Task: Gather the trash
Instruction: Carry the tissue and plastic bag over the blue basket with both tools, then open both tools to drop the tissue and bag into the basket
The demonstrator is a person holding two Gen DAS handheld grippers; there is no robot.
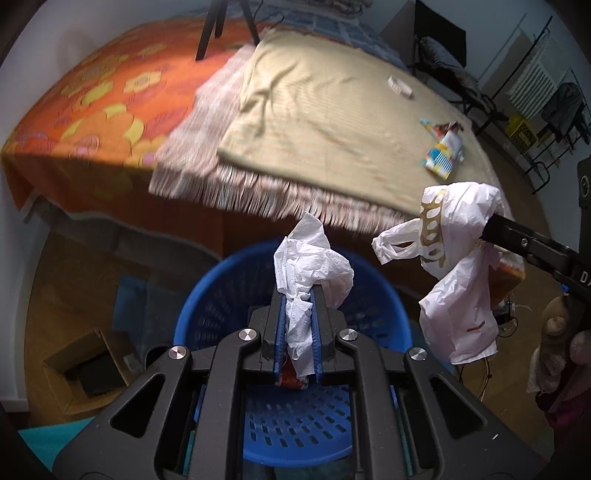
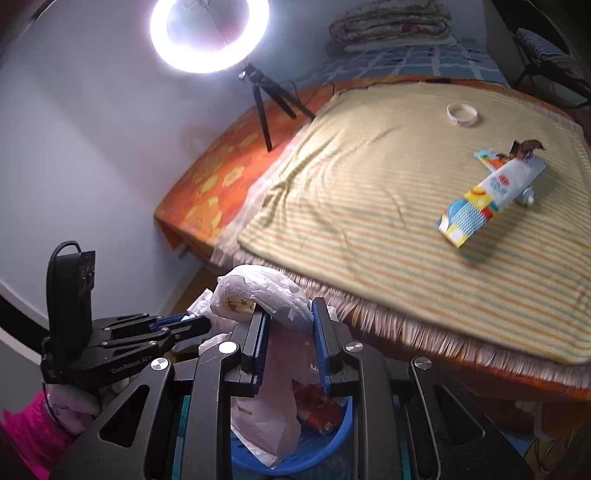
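A bed [image 2: 207,192] with an orange flowered sheet fills the far side of both views, and over it lies a striped yellow blanket [image 2: 369,206] whose fringe hangs off the near edge. Against the pale wall stands a lit ring light [image 2: 209,35] on a small black tripod set on the sheet. Below the bed edge, on the floor, sits a round blue perforated basket [image 1: 295,417], directly under both grippers; in the right wrist view something red lies inside it, too hidden to identify. To the left of the basket in the left wrist view an open cardboard box [image 1: 88,369] rests on the wooden floor. The right gripper [image 2: 290,310] is clenched on a crumpled white plastic bag [image 2: 266,291], which bulges above the blue pads and hangs down between the jaws over the basket; the left wrist view shows the same bag printed with gold marks, dangling beside the basket rim. The left gripper [image 1: 298,299] is clamped tight on a wad of white tissue paper [image 1: 310,266] that sticks up past the fingertips, above the basket. A pink sleeve [image 2: 26,435] shows behind the left gripper. Still on the blanket, well apart from both grippers, lie a flattened colourful carton [image 2: 487,195] with a torn wrapper at its upper end and, farther back, a small white ring [image 2: 461,114].
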